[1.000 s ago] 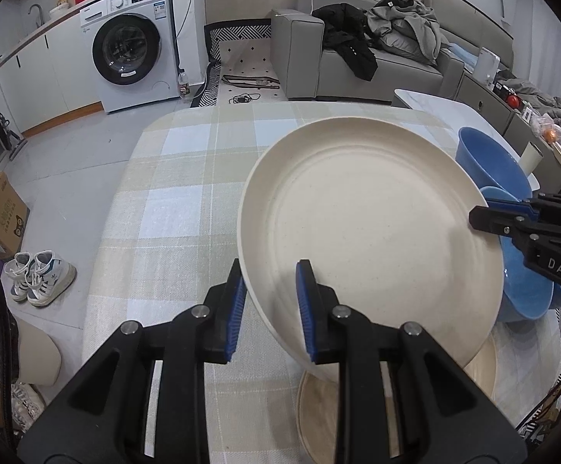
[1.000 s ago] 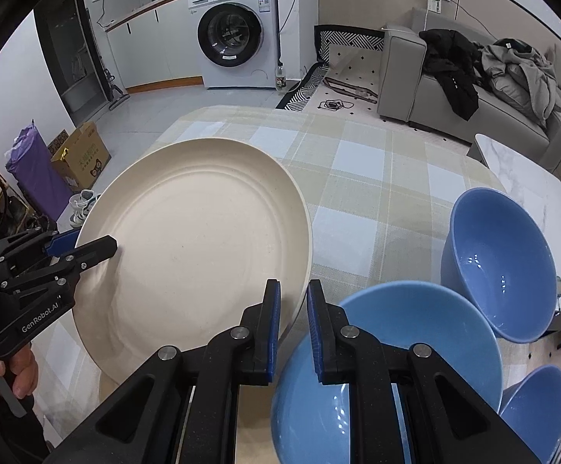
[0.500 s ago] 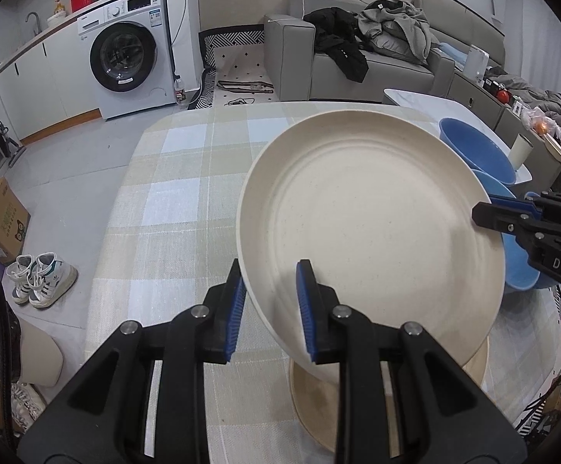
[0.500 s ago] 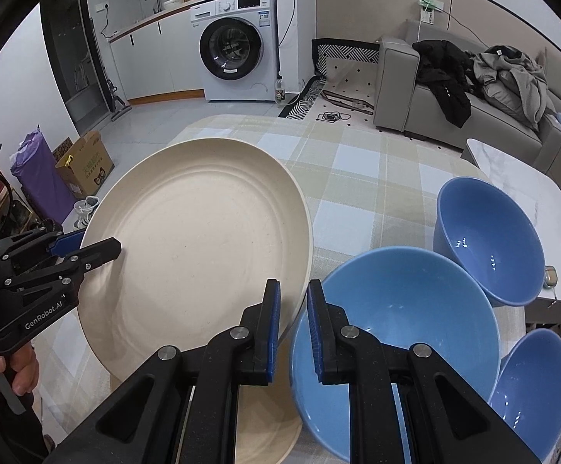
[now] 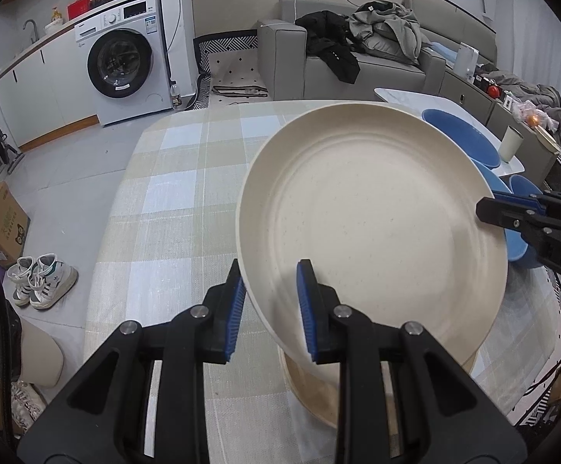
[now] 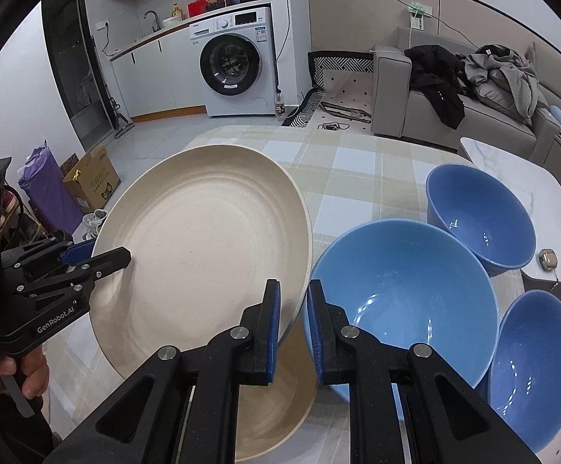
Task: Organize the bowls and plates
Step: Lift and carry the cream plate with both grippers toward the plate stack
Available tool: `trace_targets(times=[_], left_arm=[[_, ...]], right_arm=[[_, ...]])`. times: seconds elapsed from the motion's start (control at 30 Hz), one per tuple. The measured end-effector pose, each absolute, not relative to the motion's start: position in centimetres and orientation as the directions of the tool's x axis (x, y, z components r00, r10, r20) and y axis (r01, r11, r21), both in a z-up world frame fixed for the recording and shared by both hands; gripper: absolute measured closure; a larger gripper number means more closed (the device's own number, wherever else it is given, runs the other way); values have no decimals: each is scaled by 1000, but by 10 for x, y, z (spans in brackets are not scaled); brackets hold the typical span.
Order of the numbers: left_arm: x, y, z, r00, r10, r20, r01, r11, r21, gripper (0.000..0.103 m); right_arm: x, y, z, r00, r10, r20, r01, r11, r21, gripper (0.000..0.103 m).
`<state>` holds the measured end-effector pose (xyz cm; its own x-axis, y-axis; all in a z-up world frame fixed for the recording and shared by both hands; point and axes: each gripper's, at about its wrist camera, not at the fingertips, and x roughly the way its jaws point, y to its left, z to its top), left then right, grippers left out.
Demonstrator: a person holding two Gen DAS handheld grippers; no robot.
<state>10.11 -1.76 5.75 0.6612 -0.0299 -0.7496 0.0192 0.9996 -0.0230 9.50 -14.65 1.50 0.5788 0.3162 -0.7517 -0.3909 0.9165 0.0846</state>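
Cream plate hung tilted above the checked tablecloth, left gripper and right gripper each clamped on opposite rims, another cream plate beneath, three blue bowls beside.

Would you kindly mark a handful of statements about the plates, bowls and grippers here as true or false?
1. Both grippers clamp the same cream plate. True: left gripper, right gripper.
2. Three blue bowls are visible. True.
3. The held plate lies flat on the tablecloth. False: it is lifted and tilted.
4. Another cream plate sits beneath the held one. True.
5. The bowls are nested. False: they sit side by side.
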Motion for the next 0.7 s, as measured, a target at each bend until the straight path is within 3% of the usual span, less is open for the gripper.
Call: trace_targets(times=[0.7], left_arm=[[59, -19, 36, 641, -68, -765, 43, 998, -53, 80]], right_arm=[[51, -154, 0, 605, 343, -718, -366, 921, 132, 87]])
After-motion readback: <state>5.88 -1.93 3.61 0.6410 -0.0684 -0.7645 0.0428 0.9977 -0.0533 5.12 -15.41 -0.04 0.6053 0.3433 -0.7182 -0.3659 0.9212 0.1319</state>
